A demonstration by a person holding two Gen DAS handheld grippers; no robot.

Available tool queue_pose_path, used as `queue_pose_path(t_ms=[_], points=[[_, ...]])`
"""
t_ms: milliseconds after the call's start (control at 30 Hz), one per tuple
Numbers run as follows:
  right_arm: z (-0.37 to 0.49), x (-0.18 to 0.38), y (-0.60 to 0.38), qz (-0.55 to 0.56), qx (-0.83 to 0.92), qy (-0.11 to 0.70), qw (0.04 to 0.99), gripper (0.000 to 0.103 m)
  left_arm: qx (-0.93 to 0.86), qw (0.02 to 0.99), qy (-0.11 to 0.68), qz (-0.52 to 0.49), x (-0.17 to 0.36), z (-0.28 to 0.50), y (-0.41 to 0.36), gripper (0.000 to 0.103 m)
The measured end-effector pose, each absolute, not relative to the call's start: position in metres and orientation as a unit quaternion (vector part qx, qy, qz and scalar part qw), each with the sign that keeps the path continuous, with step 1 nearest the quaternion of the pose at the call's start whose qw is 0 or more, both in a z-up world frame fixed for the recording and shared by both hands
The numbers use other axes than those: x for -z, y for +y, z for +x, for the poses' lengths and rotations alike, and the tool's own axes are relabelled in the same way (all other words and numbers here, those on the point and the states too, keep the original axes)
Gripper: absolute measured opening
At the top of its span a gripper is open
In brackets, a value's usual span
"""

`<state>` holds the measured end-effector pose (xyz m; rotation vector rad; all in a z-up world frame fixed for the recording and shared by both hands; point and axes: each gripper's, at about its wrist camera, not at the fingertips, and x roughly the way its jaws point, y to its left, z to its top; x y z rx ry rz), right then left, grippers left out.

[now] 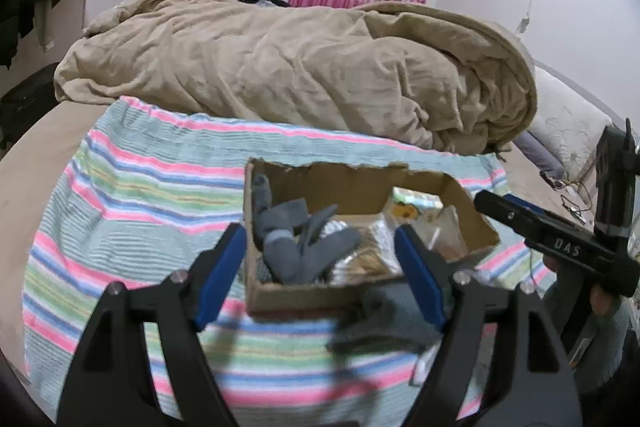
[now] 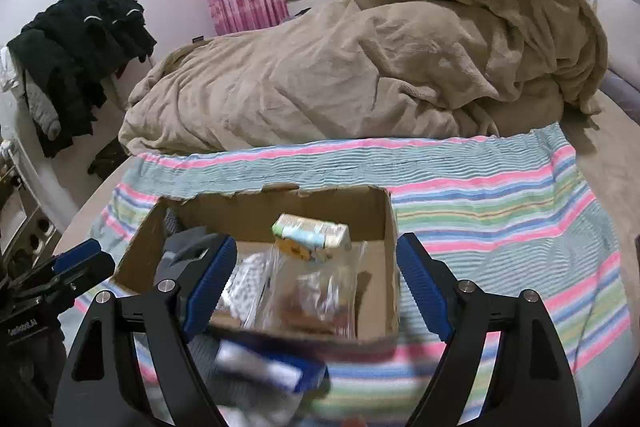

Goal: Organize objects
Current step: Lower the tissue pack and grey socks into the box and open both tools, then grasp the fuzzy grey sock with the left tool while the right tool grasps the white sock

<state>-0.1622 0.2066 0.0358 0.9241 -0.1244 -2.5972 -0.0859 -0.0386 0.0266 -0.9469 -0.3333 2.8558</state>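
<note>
Cardboard box (image 1: 360,291), open-topped and torn along its far rim, is seen on a striped towel (image 1: 132,211) spread over the bed, with grey socks (image 1: 296,247) piled at its 9 o'clock side and clear plastic packets (image 2: 316,291) and a small carton (image 2: 312,235) held toward 3 o'clock. The left hand-held gripper (image 1: 320,267) is shown with its blue pads spread wide and nothing between them, poised just short of the box's near wall; the socks lie dead ahead at 12 o'clock. The right hand-held gripper (image 2: 316,283) is likewise held wide and empty, the packets straight ahead of it. A blurred blue-and-white package (image 2: 272,367) is glimpsed outside the box, near its front wall, at 6 o'clock below the right gripper; a dark blurred item (image 1: 384,315) sits in a similar spot in the left view, and whether the two are one cannot be told. The package's long axis is judged to run roughly 10 to 4 o'clock. The right gripper appears the nearer to it, so a short downward reach would be called for. A beige duvet (image 1: 300,67) is heaped behind.
</note>
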Motion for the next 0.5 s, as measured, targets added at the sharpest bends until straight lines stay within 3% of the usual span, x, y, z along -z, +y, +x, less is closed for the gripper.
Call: queue_pose_path(t_ms=[500], points=[[-0.098,-0.03,0.209,0.326,0.916,0.007,0.234,0.085,-0.928,0.096,-0.072,-0.352,0.001,-0.054,-0.002,0.078]])
